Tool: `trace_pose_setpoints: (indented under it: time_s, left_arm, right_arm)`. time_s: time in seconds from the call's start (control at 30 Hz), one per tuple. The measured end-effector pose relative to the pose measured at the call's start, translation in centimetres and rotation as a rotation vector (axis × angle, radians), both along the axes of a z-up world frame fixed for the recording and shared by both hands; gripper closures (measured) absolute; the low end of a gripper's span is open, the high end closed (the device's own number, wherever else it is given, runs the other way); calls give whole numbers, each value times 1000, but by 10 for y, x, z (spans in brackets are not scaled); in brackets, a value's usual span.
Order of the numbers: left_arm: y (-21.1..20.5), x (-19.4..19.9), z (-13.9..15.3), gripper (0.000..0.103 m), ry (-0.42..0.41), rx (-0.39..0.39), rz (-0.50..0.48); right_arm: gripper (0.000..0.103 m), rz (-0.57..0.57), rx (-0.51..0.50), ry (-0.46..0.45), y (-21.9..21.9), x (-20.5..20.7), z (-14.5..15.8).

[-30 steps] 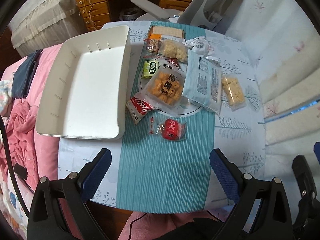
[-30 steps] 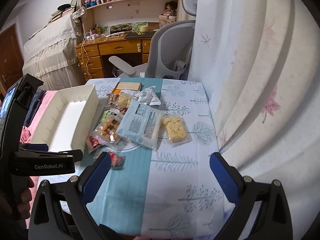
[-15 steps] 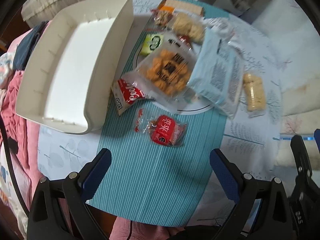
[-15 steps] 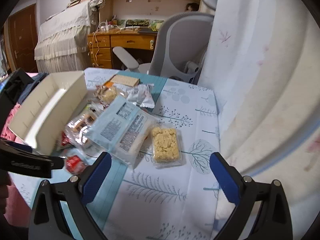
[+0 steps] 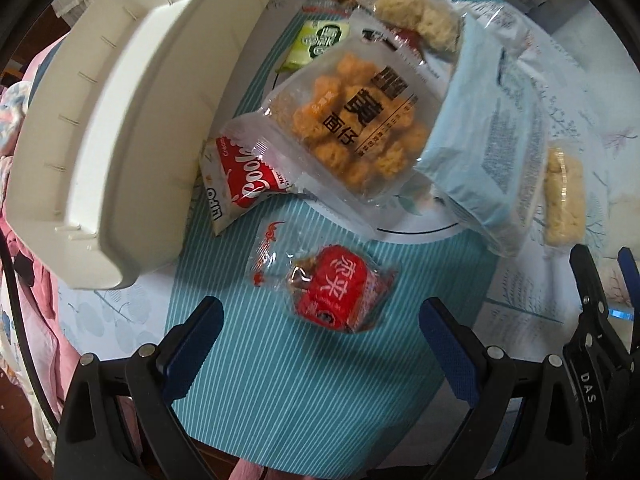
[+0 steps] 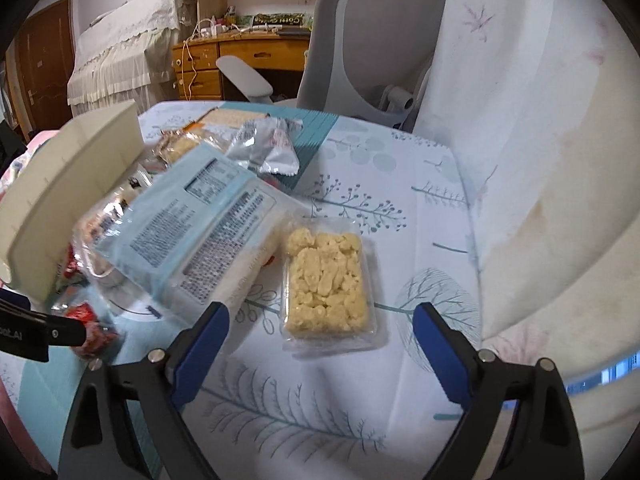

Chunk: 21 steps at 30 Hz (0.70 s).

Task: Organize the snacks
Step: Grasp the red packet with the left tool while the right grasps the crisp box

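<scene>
- Just ahead of our left tongs (image 5: 320,330) lay the red snack packet (image 5: 340,294), centred between the two widely spread blue pads, which held nothing.
- A second ago that packet had sat well beyond the left tongs, with the whole surface (image 5: 304,380) in view; we had since come down close over it, so we judged a first pick was being lined up.
- Our right tongs (image 6: 320,334) had likewise dropped toward the clear tray of pale puffed rice bars (image 6: 326,284), which had been far ahead before; they too stood wide open and empty.
- The red packet's long axis ran across the left tongs' gap, slanting from far-left to near-right, its clear crimped tail pointing away to the left.
- The rice-bar tray's long axis ran straight away from the right tongs, so its narrow width sat across the gap.
- To the far left of the left tongs stood the white bin (image 5: 120,132), empty as far as we could see; nothing was sorted yet.
</scene>
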<state>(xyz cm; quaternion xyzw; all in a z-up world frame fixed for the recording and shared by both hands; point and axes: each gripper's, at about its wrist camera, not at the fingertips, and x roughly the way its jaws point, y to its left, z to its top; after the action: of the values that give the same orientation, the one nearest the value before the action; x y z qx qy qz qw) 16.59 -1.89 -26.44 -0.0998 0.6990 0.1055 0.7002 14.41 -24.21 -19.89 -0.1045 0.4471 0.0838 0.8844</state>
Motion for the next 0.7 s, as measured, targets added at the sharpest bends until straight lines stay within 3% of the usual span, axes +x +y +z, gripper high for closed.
trace_pose_setpoints:
  time_s: [0.23,0.37,0.5,0.7]
  left_arm:
    - [0,3,-23,8,49,12,-5]
    - [2,2,-30,23,41,8,3]
    - [4,5,-31,34,8,-17,5]
    - [-2,12,-36,43,-23,-21,-16]
  right_arm:
    - [16,-9,-15,40,-2,18,-28]
    - [19,-11,-5,70,-6,24,-37]
    - [31,6,-4,99,-6,29,-44]
    - [38,-1,14,120,-9,30,-46]
